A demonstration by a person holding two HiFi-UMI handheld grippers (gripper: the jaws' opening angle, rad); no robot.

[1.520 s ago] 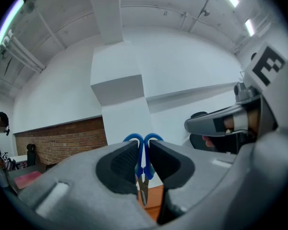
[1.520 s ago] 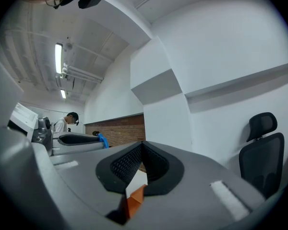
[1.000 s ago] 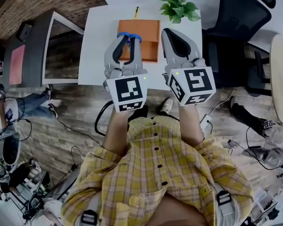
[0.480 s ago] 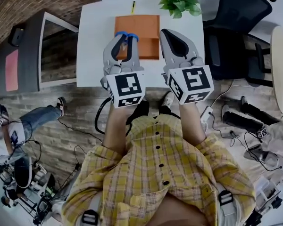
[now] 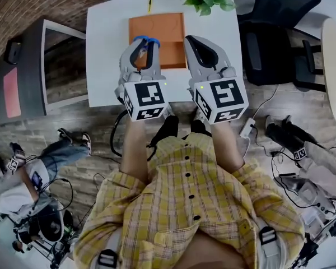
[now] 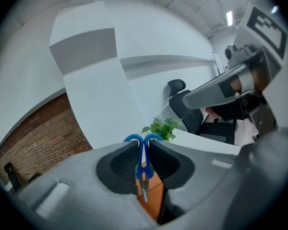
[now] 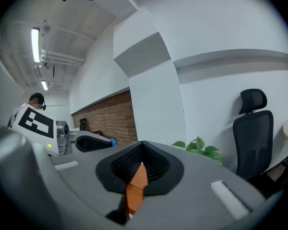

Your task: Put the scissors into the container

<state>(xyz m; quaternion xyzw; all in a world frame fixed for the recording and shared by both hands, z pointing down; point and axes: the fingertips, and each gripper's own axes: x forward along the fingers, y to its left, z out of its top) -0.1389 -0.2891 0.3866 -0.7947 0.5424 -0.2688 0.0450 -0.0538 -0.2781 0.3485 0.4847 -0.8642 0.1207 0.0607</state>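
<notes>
Scissors (image 6: 142,166) hang blades-down, clamped between the left gripper's (image 5: 147,45) jaws, with the orange container (image 5: 167,32) below its tips. The right gripper (image 5: 190,39) alongside is closed on nothing. The carry looks finished; next comes lowering, then releasing inside the container.

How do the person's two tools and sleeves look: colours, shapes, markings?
The left tool and right tool are light grey, with long curved jaws lined by black ribbed pads. Each carries a white cube with black square markers and a small green light. The person wears a yellow checked shirt with dark buttons; its sleeves end near the elbows.
</notes>
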